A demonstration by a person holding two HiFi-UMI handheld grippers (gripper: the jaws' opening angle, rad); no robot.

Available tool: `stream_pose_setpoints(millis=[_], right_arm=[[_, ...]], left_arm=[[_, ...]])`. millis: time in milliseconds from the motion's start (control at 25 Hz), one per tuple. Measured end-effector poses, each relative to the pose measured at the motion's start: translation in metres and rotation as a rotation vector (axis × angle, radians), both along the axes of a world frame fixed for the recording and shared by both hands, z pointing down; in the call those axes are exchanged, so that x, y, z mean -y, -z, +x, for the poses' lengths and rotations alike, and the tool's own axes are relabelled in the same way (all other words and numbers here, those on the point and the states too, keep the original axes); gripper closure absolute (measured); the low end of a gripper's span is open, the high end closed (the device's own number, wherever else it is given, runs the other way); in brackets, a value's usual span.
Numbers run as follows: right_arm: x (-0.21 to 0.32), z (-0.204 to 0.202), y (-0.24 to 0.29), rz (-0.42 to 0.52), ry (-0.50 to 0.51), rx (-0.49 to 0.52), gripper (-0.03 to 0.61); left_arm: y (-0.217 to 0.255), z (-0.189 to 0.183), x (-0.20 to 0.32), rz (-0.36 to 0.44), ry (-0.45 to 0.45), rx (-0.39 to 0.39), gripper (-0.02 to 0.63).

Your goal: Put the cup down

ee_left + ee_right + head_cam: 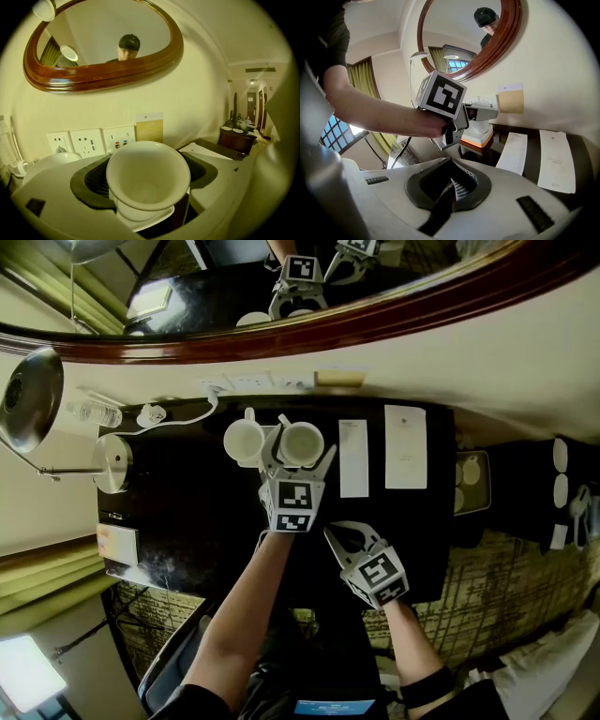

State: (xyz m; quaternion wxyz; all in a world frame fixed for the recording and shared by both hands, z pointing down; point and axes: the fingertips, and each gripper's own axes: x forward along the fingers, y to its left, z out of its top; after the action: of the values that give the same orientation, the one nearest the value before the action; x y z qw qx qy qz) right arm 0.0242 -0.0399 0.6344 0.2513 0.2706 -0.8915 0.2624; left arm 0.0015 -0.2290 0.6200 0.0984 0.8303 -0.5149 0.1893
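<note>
Cup (302,439) gripped by the left gripper (299,452), upper centre of frame
Its jaws stand wide, pads on the upright cup, directly over a saucer (154,219); the put-down looks straight down; right gripper (451,187) pinched together, empty, lower right.

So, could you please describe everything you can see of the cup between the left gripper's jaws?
The cup is white, glossy, ceramic-looking, with a wide flared rim and an empty bowl. It stands upright on a white saucer on the dark desk, between the left gripper's dark pads, which meet its sides.
</note>
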Motion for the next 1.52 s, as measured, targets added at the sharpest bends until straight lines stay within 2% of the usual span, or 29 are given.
stream_pose_setpoints(millis=[440,880,1240,1440,1520], right_arm=[[0.004,0.002,0.002,0.0,-0.007,0.015,0.574],[0.007,0.007,0.012,0.024,-0.015,0.018,0.574],[0.002,0.013,0.013,0.033,-0.033,0.009,0.574],[-0.001,0.017,0.022,0.037,-0.047,-0.007,0.574],[0.0,0.022,0.025,0.049,-0.062,-0.024,0.574]], left_arm=[[0.006,0.002,0.001,0.008,0.027,-0.005,0.124],[0.022,-0.004,-0.004,0.024,0.072,0.034,0.123],[0.048,0.003,-0.012,0.065,0.049,0.04,0.126],[0.067,-0.005,-0.032,0.055,0.02,0.041,0.143],[0.079,-0.01,-0.047,0.047,-0.008,0.036,0.214]])
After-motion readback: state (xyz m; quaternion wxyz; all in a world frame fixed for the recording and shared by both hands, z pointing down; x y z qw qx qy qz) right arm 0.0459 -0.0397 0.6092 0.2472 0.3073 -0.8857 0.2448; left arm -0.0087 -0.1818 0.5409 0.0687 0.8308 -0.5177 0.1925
